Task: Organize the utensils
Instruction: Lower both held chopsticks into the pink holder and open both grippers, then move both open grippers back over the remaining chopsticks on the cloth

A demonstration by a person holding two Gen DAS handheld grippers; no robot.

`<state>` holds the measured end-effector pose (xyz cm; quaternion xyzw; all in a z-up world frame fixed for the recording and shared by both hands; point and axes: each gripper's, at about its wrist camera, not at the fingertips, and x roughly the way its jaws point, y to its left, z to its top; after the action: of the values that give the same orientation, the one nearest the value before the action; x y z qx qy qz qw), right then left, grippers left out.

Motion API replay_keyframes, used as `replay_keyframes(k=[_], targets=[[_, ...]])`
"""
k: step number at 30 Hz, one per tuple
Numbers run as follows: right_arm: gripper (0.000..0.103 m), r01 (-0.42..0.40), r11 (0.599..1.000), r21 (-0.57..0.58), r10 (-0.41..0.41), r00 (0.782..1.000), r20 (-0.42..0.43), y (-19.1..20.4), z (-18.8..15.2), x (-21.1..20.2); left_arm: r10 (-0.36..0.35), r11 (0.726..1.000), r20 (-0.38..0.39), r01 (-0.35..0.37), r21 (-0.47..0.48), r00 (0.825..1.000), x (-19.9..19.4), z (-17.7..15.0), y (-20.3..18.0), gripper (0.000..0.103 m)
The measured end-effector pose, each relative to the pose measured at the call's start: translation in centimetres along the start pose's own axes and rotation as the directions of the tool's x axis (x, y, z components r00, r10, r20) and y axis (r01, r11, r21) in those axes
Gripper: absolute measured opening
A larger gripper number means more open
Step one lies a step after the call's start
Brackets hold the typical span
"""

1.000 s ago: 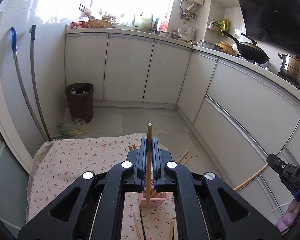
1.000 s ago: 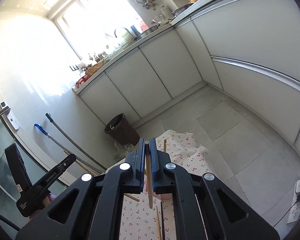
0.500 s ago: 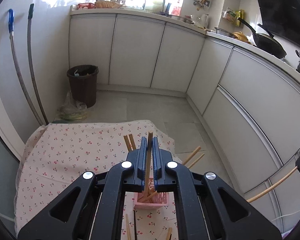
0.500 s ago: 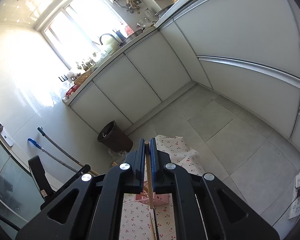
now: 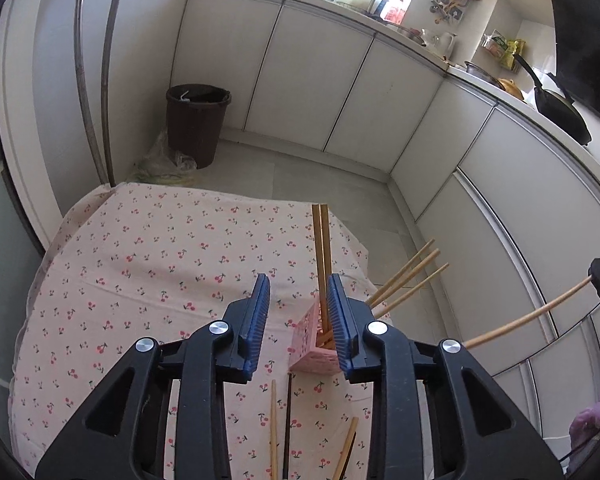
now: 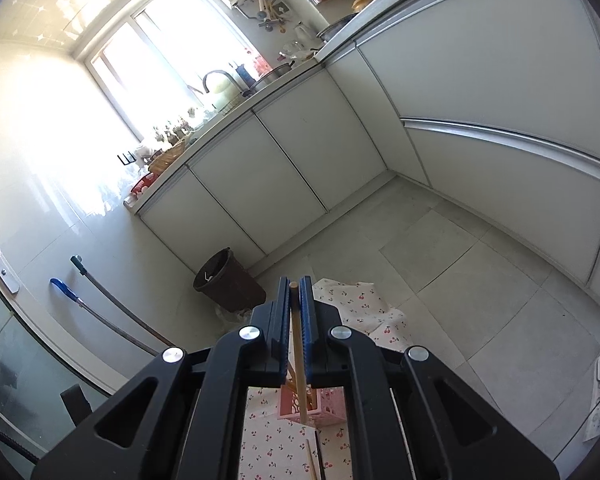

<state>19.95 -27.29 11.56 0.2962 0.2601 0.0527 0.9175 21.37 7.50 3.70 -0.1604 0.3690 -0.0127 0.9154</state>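
Chopsticks on the cloth: nearest to us in the left wrist view, loose chopsticks [image 5: 273, 428] lie flat on the cherry-print tablecloth [image 5: 148, 264], one pale, one dark just beside it, another pair angled to their right
Left gripper: our left gripper [image 5: 298, 316] hangs tilted down over the cloth; its jaws are opening, the blue pads [image 5: 256, 316] apart and pressing on nothing; the holder sits low in the gap, toward the right-hand pad
Pink holder: the pink slotted holder [image 5: 314, 354] stands on the cloth just beyond the loose sticks; we see two upright chopsticks [image 5: 322, 256] rising from it side by side, and three leaning chopsticks [image 5: 410, 276] fanning out to the right
Right gripper: our right gripper [image 6: 296, 320] is clamped narrow on a held chopstick [image 6: 298, 360]; the stick's lower end hangs over the holder; whether it touches we cannot tell
Beyond the table: a brown waste bin [image 5: 198, 124] stands on the tiled floor against white cabinets [image 5: 300, 76]; two long handles [image 5: 96, 80] lean on the wall to its left
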Motion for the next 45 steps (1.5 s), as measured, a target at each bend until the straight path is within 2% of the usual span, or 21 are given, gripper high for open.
replay_keyframes(k=[4, 14, 16, 17, 18, 20, 24, 28, 30, 33, 37, 41, 42, 44, 45], targets=[[0.005, 0.015, 1.000, -0.026, -0.014, 1.000, 0.009, 1.6, -0.5, 1.8, -0.004, 1.000, -0.010, 0.004, 0.003, 1.000, 0.2, 0.0, 1.0, 0.029], [0.005, 0.048, 0.997, -0.062, -0.050, 0.998, -0.031, 3.9, -3.0, 7.9, -0.012, 1.000, -0.058, 0.010, -0.028, 0.998, 1.5, 0.2, 3.0, 0.029], [0.010, 0.022, 0.996, -0.090, -0.026, 0.999, -0.043, 4.6, -3.6, 9.1, -0.015, 0.999, -0.067, 0.012, -0.037, 0.998, 1.7, 0.1, 3.4, 0.029], [0.016, -0.001, 0.994, -0.108, -0.004, 0.999, -0.052, 5.1, -3.8, 9.5, -0.019, 0.999, -0.071, 0.016, -0.043, 0.997, 1.8, 0.1, 3.5, 0.029], [0.037, -0.016, 0.993, -0.116, 0.009, 0.998, -0.057, 5.5, -4.0, 9.8, -0.025, 0.999, -0.074, 0.021, -0.049, 0.997, 1.8, 0.1, 3.7, 0.029], [0.048, -0.031, 0.992, -0.119, 0.024, 0.998, -0.060, 6.0, -4.1, 9.5, -0.038, 0.998, -0.077, 0.034, -0.055, 0.996, 1.6, 0.1, 3.9, 0.029], [0.050, -0.002, 0.987, -0.160, -0.009, 0.998, -0.068, 6.5, -4.6, 8.6, -0.041, 0.998, -0.091, 0.037, -0.045, 0.995, 1.5, -0.3, 3.8, 0.032], [0.054, 0.071, 0.973, -0.221, -0.094, 0.991, -0.092, 5.9, -6.0, 7.9, -0.034, 0.999, -0.120, 0.030, -0.036, 0.992, 1.9, -1.1, 3.4, 0.035], [0.061, 0.108, 0.965, -0.240, -0.142, 0.981, -0.130, 5.1, -7.0, 8.0, -0.037, 0.999, -0.135, 0.031, -0.042, 0.990, 2.1, -1.5, 3.4, 0.038], [0.064, 0.162, 0.945, -0.283, -0.215, 0.962, -0.168, 3.9, -8.8, 8.2, -0.038, 0.999, -0.151, 0.033, -0.035, 0.988, 2.1, -2.2, 2.9, 0.046], [0.068, 0.216, 0.905, -0.366, -0.301, 0.934, -0.191, 2.7, -11.2, 8.4, -0.023, 1.000, -0.169, 0.023, -0.001, 0.985, 2.2, -3.4, 1.9, 0.066], [0.080, 0.233, 0.887, -0.398, -0.346, 0.907, -0.239, 1.4, -12.8, 8.6, 0.018, 1.000, -0.202, -0.014, 0.021, 0.979, 2.9, -4.5, 1.7, 0.087], [0.087, 0.240, 0.883, -0.404, -0.359, 0.900, -0.249, 0.9, -13.1, 8.5, 0.034, 0.999, -0.215, -0.028, 0.029, 0.976, 3.3, -4.7, 1.8, 0.089], [0.091, 0.252, 0.872, -0.421, -0.389, 0.877, -0.281, -0.4, -13.8, 8.3, 0.073, 0.997, -0.254, -0.060, 0.055, 0.964, 4.4, -5.3, 2.0, 0.092], [0.093, 0.256, 0.862, -0.437, -0.410, 0.859, -0.306, -0.9, -14.3, 8.4, 0.089, 0.995, -0.272, -0.075, 0.059, 0.958, 5.0, -5.7, 2.3, 0.092]])
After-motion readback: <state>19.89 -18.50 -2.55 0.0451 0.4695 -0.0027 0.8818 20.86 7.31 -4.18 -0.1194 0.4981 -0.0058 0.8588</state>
